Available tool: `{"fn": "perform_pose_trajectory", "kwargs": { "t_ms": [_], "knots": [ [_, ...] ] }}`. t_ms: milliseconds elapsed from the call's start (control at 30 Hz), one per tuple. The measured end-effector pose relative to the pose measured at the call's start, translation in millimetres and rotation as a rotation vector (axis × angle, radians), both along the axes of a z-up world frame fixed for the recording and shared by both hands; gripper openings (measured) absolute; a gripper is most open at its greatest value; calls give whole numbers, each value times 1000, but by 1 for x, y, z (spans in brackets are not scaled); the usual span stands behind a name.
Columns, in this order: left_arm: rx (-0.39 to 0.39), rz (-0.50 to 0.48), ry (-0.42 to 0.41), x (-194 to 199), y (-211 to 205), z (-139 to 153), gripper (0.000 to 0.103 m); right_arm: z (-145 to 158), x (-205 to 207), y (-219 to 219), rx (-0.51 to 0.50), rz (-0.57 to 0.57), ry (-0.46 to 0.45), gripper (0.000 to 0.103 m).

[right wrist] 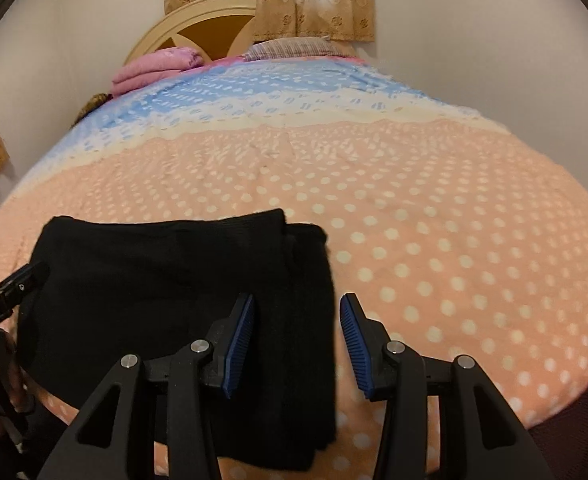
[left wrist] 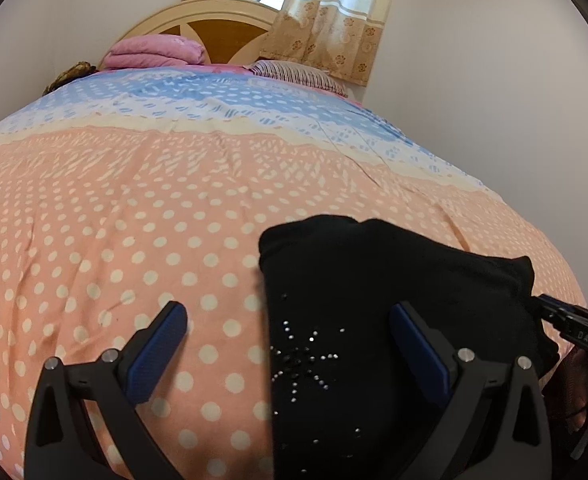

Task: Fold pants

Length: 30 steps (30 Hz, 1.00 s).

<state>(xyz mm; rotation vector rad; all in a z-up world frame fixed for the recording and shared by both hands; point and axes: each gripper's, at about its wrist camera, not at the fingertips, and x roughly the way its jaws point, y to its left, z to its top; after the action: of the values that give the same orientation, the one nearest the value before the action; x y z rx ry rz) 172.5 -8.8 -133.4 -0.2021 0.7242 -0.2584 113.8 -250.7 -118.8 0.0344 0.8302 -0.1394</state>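
- Peach cotton with white dots, blue toward the headboard (left wrist: 214, 20): bed cover (left wrist: 114, 220) as the work surface, soft and a little wrinkled, so better to press the cloth down than to drag it.
- Black knit, the pants (right wrist: 154, 280), already in a compact bundle near the front edge of the bed; several stacked layers visible along the right side, rhinestone star (left wrist: 305, 356) on top at the left side.
- Judged as a late step: tidy the bundle or make one last fold; cannot tell which from this alone.
- Left gripper (left wrist: 290, 332) above the left edge of the bundle, jaws spread wide and holding nothing; one finger over the cover, the other over the black cloth.
- Right gripper (right wrist: 297, 320) above the right edge, jaws parted too, nothing between them yet, stacked edge just beneath.
- To do well: lower both straight down, catch all layers together and not only the top one, lift both edges evenly.
- Risk: thick knit slipping from the pads (right wrist: 242, 336), layers sliding apart.
- Far off, near the headboard: pink folded blanket (left wrist: 158, 52), striped pillow (left wrist: 297, 74), no obstacle.
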Motion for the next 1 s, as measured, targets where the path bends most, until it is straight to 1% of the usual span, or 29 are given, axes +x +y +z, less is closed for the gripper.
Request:
{"fn": "perform_pose_trajectory", "kwargs": {
  "t_ms": [33,67,100,167,200,233,300,333,400,467,533,667,733,767,833,900,933,1000],
  "knots": [
    [4,2,-1,0,-1,0,103,6,-4,4,2,24,-35,47],
    [8,0,-2,-1,-2,0,103,11,-10,12,30,86,-67,47],
    [11,0,-3,-1,-3,1,103,13,-14,19,57,141,-71,47],
    [12,1,-3,0,-3,1,103,9,-23,32,122,252,-38,47],
    [10,2,-3,-1,-3,1,103,4,-27,37,138,291,-12,47],
    [9,3,-4,-2,-3,1,103,-2,-31,38,127,302,7,47],
    [10,-2,-6,-3,-4,2,103,-18,-36,35,35,270,45,47],
    [11,-7,-9,-3,-4,3,103,-24,-38,29,10,253,53,46],
    [23,-17,-20,-6,-8,5,103,-23,-40,18,46,248,50,46],
    [46,-26,-34,-9,-12,7,103,-19,-39,16,53,243,57,46],
    [65,-24,-36,-9,-15,7,103,-14,-39,15,71,236,43,46],
    [73,-13,-24,-5,-15,2,103,6,-32,19,126,253,-53,47],
    [65,-12,-17,-4,-14,0,103,12,-20,24,147,291,-108,47],
    [65,-11,-12,-4,-13,-1,103,11,-10,26,154,299,-115,47],
    [66,-17,-8,-3,-12,-2,103,4,10,22,166,255,-86,47],
    [67,-18,-3,-3,-11,-3,103,-10,30,12,180,182,-24,47],
    [61,-21,2,-3,-11,-4,103,-17,37,7,194,170,4,47],
    [59,-23,17,-2,-12,-6,103,-17,37,1,236,171,-7,47]
  ]
}}
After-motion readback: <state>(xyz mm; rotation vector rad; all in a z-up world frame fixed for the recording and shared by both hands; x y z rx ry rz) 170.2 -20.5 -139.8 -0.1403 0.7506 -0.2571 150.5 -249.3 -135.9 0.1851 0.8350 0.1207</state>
